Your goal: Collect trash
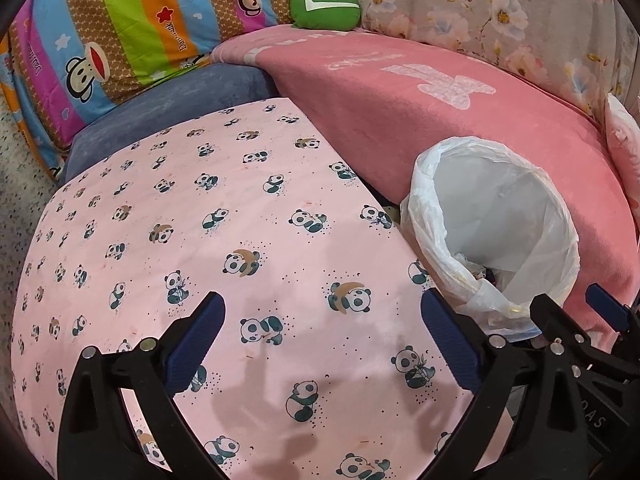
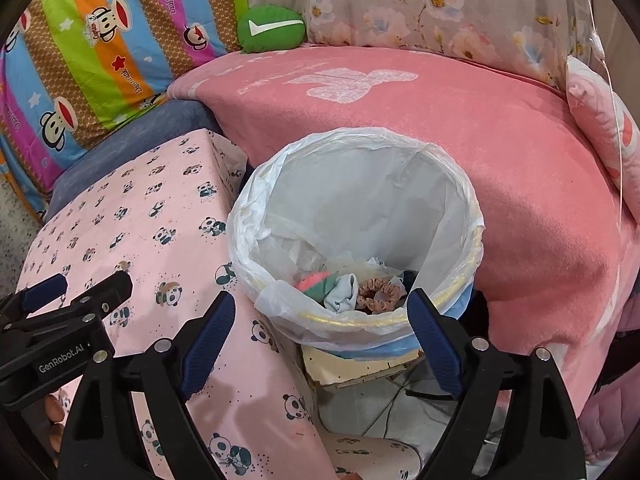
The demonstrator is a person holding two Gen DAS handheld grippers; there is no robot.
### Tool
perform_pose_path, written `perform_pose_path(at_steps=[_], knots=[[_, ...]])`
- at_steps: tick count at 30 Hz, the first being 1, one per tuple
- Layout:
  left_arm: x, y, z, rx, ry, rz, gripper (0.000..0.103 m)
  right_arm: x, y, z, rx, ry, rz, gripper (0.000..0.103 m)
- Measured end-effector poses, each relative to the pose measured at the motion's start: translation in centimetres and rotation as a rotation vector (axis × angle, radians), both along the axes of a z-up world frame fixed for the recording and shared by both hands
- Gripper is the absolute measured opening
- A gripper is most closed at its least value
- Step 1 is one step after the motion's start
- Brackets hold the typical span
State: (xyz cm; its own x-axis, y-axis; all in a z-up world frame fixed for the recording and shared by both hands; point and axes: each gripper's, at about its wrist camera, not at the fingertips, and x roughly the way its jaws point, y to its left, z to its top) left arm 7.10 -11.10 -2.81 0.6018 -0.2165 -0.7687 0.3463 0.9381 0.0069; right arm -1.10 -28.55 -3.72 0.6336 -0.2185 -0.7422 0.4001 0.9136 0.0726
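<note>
A trash bin lined with a white plastic bag (image 2: 360,216) stands between the panda-cloth table (image 2: 140,216) and the pink sofa. Several items lie in its bottom: a pink-green wad (image 2: 314,284), a pale blue cloth (image 2: 340,290) and a brown scrunchie (image 2: 378,294). My right gripper (image 2: 320,328) is open and empty, just above the bin's near rim. My left gripper (image 1: 322,332) is open and empty over the table (image 1: 240,220), with the bin (image 1: 496,216) to its right. The right gripper also shows at the right edge of the left wrist view (image 1: 576,308).
A pink blanket (image 2: 460,128) covers the sofa seat behind the bin. A green cushion (image 2: 272,28), a striped monkey-print quilt (image 2: 100,48) and a floral cover (image 2: 440,4) lie at the back. A blue cushion (image 1: 180,96) sits behind the table. Cables run on the floor (image 2: 392,404) under the bin.
</note>
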Motion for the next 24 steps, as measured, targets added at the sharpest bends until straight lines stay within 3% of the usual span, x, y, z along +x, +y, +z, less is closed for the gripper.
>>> perform_pose_path(at_steps=[4, 8, 24], knots=[[-0.2, 0.1, -0.1, 0.004, 0.003, 0.001, 0.094, -0.5, 0.2, 0.0, -0.028, -0.005, -0.006, 0.086], [-0.5, 0.1, -0.1, 0.010, 0.003, -0.001, 0.094, -0.8, 0.2, 0.1, -0.037, -0.006, -0.018, 0.096], [-1.7, -0.5, -0.2, 0.029, -0.007, -0.008, 0.094, -1.6, 0.2, 0.7, -0.104, 0.007, -0.026, 0.096]])
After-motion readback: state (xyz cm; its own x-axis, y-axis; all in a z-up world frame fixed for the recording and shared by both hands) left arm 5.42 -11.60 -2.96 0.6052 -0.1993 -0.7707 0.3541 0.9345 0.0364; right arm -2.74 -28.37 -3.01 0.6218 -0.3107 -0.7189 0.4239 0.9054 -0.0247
